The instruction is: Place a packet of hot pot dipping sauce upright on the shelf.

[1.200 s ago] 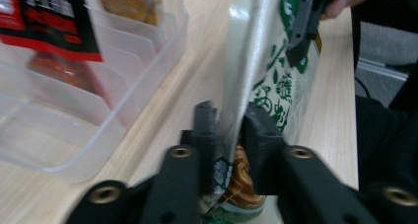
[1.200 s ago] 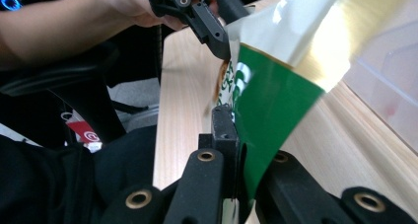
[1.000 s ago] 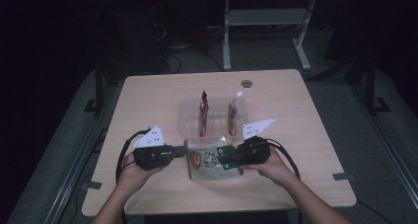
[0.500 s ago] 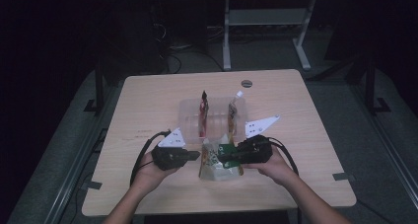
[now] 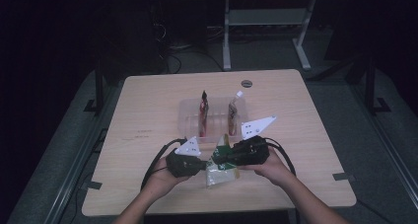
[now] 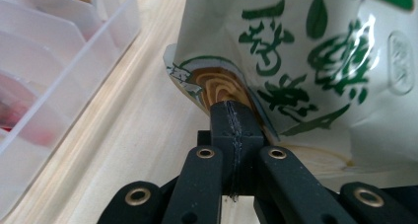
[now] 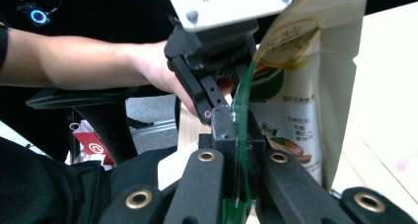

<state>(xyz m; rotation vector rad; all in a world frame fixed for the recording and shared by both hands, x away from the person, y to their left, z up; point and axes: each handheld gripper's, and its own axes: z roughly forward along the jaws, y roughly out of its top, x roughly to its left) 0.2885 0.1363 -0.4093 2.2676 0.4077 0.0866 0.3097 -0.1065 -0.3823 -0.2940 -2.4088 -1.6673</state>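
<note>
I have the snack bag [image 5: 220,166] clamped by both grippers, left [image 5: 201,166] on its lower edge, right [image 5: 223,158] on the green top edge, held just above the table [image 5: 148,115] near the tray [image 5: 190,116]; two packs stand filed there, this one still isn't

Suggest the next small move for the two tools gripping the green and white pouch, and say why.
Probably lift the pouch and carry it toward the clear tray beyond it. Both the left tool and the right tool are shut on its edges, and two pouches already stand upright in the tray's slots, so this one likely goes beside them.
</note>
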